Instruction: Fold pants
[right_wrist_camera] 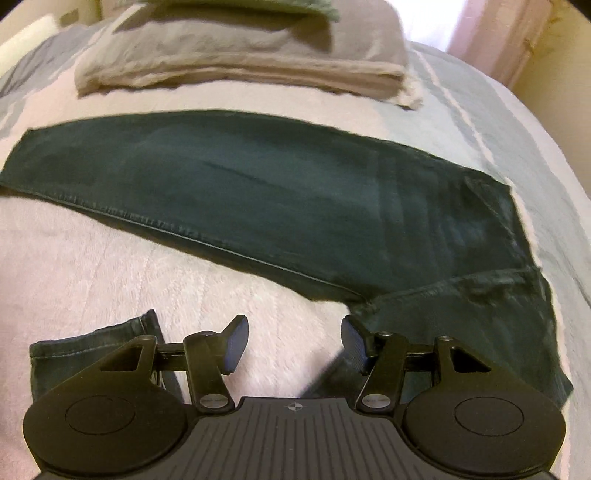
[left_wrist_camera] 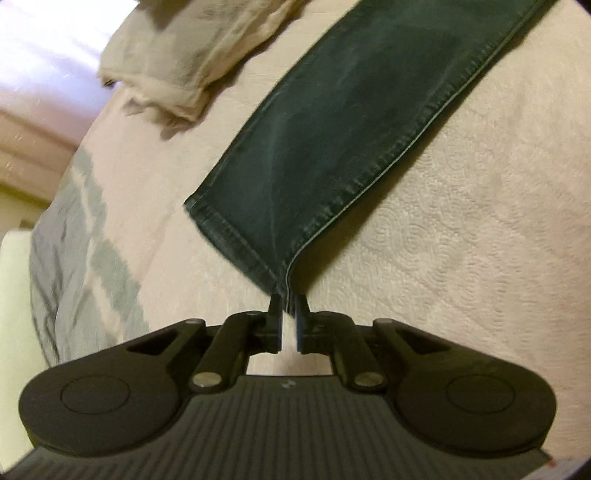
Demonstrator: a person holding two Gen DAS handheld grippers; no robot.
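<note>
Dark green jeans (right_wrist_camera: 280, 195) lie spread on a pale quilted bed. In the left wrist view one leg (left_wrist_camera: 332, 147) runs up and to the right, and my left gripper (left_wrist_camera: 289, 301) is shut on the corner of its hem, pulling the cloth to a point. The right wrist view shows the far leg stretched flat across the bed, the waist part at the right (right_wrist_camera: 491, 306), and the other leg's hem (right_wrist_camera: 99, 347) at the lower left. My right gripper (right_wrist_camera: 293, 325) hangs open above bare bedspread between the two legs, holding nothing.
A stack of folded beige towels or linens (right_wrist_camera: 243, 55) sits beyond the jeans, seen too as the folded beige linen (left_wrist_camera: 177, 55) in the left view. The bedspread (left_wrist_camera: 461, 221) has grey-blue stripes (left_wrist_camera: 74, 240) toward its edge. A pink curtain (right_wrist_camera: 491, 33) hangs past the bed.
</note>
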